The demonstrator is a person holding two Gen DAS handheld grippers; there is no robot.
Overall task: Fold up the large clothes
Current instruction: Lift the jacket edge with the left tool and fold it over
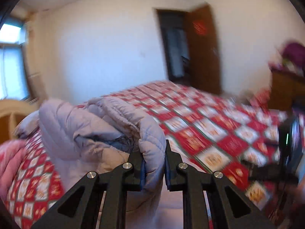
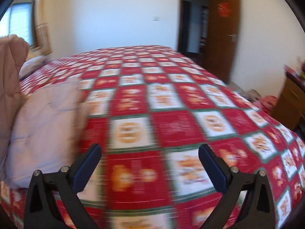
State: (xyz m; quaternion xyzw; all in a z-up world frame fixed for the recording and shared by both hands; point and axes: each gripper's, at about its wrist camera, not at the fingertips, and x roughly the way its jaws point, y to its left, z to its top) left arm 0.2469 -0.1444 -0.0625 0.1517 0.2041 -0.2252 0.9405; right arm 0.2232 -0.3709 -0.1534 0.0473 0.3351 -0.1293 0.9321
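A pale lilac quilted puffer coat (image 1: 91, 126) lies bunched on the bed's left side. My left gripper (image 1: 154, 162) is shut on a padded edge of the coat, lifted a little above the bed. In the right wrist view the coat (image 2: 43, 122) shows at the left as a pale padded mass. My right gripper (image 2: 149, 168) is open and empty, over the red checked bedspread (image 2: 171, 103), to the right of the coat and apart from it. The right gripper's body also shows at the right edge of the left wrist view (image 1: 289, 147).
The bed fills most of both views. A pink quilt (image 2: 11, 61) is piled at the far left. A brown door (image 2: 223, 32) stands open behind the bed. A wooden cabinet (image 2: 291, 103) stands at the right. A window (image 2: 19, 17) is at the far left.
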